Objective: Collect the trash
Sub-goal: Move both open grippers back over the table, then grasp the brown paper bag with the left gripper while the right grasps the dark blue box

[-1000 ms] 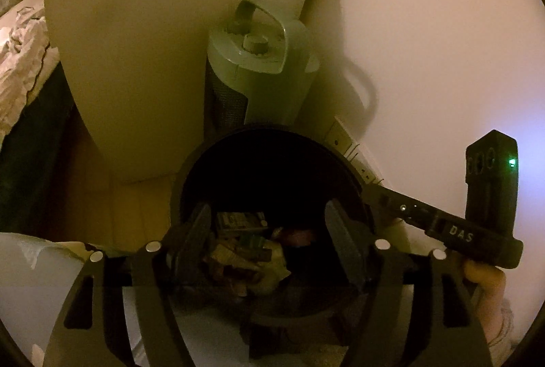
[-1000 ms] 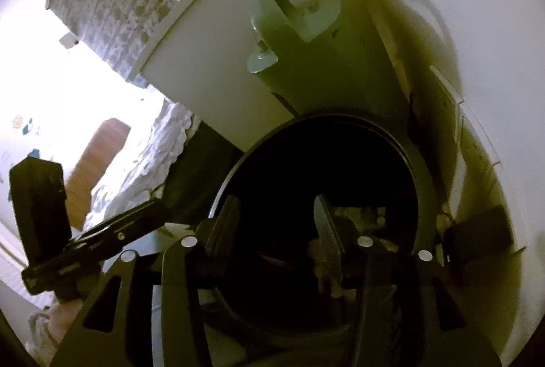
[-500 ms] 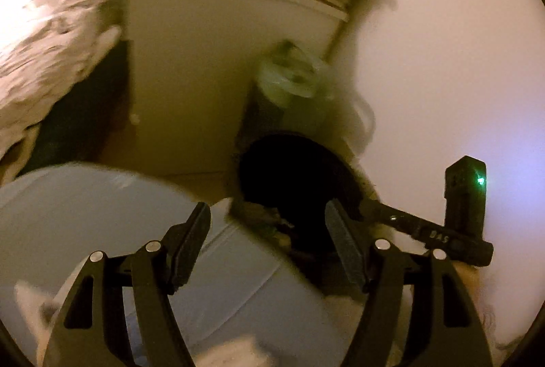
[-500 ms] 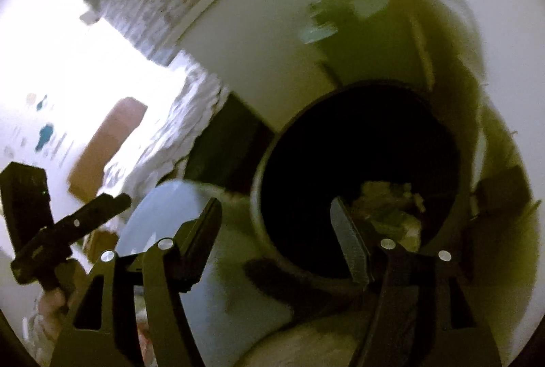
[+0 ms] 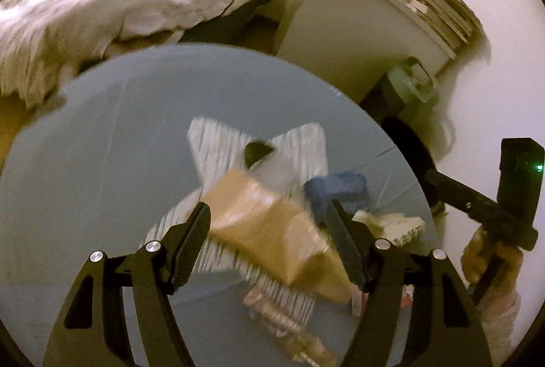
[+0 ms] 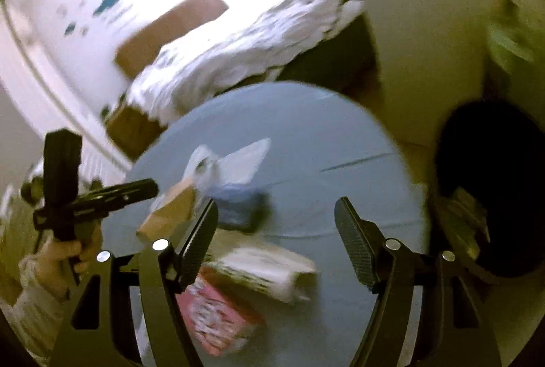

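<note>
The left wrist view looks down on a round, pale blue bench (image 5: 112,162) where the trash is heaped together near the edge closest to the round black waste bin (image 5: 407,142), which stands on the floor just beside the bench, so each piece needs only a short carry. The left gripper (image 5: 267,224) hangs above a tan cardboard packet (image 5: 272,224) lying on a grey striped star-shaped cloth (image 5: 218,149), its fingers apart and holding nothing. A crumpled blue wad (image 5: 337,186) and a whitish wrapper (image 5: 391,224) lie just to the right. In the right wrist view the right gripper (image 6: 276,227) points over the same heap, its jaws opening with nothing between them, above a pink printed packet (image 6: 218,316) and a white carton (image 6: 269,268); likely both are lining up for a fresh pick.
</note>
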Demonstrator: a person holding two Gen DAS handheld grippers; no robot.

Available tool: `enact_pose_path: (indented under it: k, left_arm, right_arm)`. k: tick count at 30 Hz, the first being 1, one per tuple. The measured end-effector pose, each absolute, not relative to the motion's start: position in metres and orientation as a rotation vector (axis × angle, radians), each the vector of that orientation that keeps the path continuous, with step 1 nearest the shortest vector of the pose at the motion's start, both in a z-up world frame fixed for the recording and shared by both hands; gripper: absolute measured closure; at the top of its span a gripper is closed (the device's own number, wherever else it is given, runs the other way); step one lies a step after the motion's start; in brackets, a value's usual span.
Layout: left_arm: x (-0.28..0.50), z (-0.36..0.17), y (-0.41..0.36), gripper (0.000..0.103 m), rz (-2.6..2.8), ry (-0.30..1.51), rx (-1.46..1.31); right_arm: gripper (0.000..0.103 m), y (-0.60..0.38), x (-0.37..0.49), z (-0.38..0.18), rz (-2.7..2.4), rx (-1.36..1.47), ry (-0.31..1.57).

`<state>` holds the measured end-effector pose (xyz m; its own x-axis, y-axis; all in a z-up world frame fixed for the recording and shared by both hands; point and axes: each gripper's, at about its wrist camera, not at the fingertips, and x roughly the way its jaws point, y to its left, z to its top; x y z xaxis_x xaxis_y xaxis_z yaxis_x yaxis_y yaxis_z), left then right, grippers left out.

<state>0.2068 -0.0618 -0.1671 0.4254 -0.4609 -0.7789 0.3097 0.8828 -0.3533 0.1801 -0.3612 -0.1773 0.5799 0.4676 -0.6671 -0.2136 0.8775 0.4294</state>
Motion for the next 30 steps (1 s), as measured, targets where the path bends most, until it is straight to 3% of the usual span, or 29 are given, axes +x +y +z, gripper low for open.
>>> enact_pose_path:
  k: [8, 10, 13, 18, 21, 22, 27, 30]
  left_arm:
    - [0.194, -0.187, -0.066, 0.033, -0.502, 1.101, -0.318]
    - [0.193, -0.191, -0.07, 0.033, -0.502, 1.107, -0.345]
    - [0.193, -0.194, -0.073, 0.023, -0.465, 1.103, -0.373]
    - [0.199, -0.192, -0.072, 0.022, -0.439, 1.073, -0.396]
    - [0.203, -0.193, -0.074, 0.031, -0.423, 1.049, -0.369]
    - [0.205, -0.193, -0.079, 0.045, -0.416, 1.046, -0.35]
    - [0.202, -0.196, -0.073, 0.055, -0.425, 1.022, -0.346]
    - [0.198, -0.197, -0.064, 0.057, -0.43, 1.018, -0.384]
  right_arm:
    - [0.033, -0.289, 0.211, -0.187, 0.432, 0.062, 0.971]
    - [0.026, -0.28, 0.219, -0.194, 0.419, 0.003, 1.004]
    - [0.023, -0.272, 0.227, -0.204, 0.425, -0.043, 1.037]
    - [0.023, -0.263, 0.24, -0.215, 0.464, -0.074, 1.079]
    - [0.026, -0.253, 0.241, -0.221, 0.471, -0.102, 1.081]
    - [0.029, -0.253, 0.239, -0.22, 0.472, -0.101, 1.072]
    - [0.042, -0.259, 0.238, -0.218, 0.46, -0.022, 1.045]
    - [0.042, -0.269, 0.233, -0.209, 0.468, 0.059, 1.009]
